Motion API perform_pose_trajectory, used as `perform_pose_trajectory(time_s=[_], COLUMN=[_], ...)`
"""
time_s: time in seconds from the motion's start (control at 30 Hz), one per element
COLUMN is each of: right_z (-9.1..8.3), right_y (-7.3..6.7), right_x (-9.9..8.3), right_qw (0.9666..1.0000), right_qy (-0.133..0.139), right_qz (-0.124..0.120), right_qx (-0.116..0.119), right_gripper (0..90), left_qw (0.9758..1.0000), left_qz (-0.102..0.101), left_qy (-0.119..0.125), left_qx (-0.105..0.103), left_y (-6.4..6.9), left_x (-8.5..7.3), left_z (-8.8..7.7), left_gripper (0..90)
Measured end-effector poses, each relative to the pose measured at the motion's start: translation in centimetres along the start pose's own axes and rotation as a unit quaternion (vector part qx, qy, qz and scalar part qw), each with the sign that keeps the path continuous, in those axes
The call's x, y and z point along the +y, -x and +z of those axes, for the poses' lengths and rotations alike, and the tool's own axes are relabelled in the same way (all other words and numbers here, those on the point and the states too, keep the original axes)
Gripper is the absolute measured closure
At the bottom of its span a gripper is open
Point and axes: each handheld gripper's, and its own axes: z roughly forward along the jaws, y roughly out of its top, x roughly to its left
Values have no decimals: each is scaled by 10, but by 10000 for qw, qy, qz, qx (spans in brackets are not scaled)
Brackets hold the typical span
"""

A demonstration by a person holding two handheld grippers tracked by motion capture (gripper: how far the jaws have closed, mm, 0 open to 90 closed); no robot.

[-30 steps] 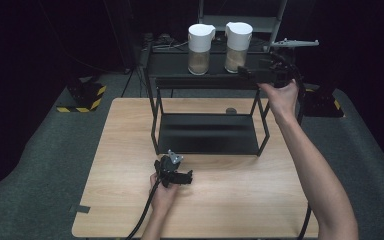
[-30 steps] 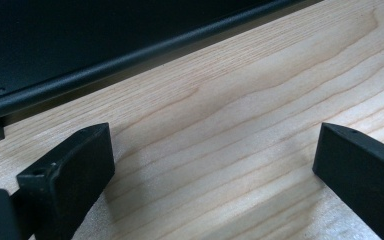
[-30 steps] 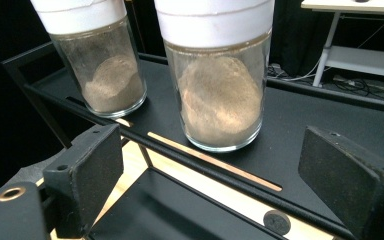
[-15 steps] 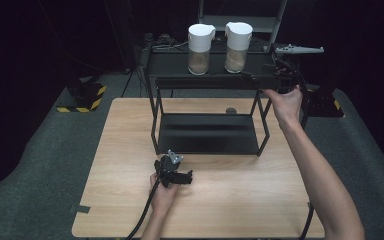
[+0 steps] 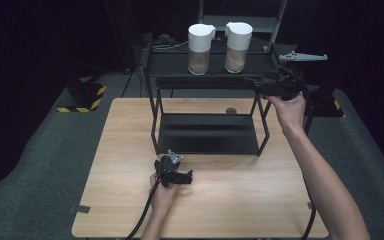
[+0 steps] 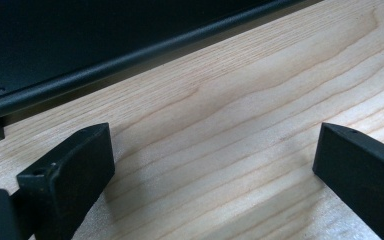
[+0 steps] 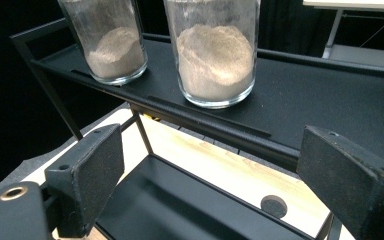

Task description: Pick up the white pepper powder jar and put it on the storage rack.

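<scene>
Since a second ago the right gripper (image 5: pixel 260 85) has slid outward and a bit lower along the right end of the black two-tier rack (image 5: pixel 207 82); the left gripper (image 5: pixel 180 177) hasn't budged. Two glass jars with white lids, left jar (image 5: pixel 200 42) and right jar (image 5: pixel 237 40), sit side by side on the top shelf, both part full of tan powder. The shelf's front rail runs between the right gripper and those jars. There's a small dark disc (image 5: pixel 231 110) on the wooden table (image 5: pixel 120 200) behind the rack. Both grippers' jaws are spread wide with nothing between them; the left one hovers low over bare wood just in front of the rack's bottom shelf.
</scene>
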Motion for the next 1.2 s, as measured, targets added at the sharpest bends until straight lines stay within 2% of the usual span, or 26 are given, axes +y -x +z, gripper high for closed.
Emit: perform_pose_trajectory(time_s=[0.47,1.2], right_z=[-7,-18], right_y=[-1,13], right_x=[-14,-43], right_qw=[9999,9998], right_qy=[-74,-141], right_qz=[-119,102], right_qx=[-12,49], right_gripper=[109,113], left_qw=[10000,10000], left_qz=[-15,-5], left_qy=[6,0], left_qx=[-1,0], left_y=[0,0], left_x=[0,0], left_z=[0,0], left_gripper=[30,30])
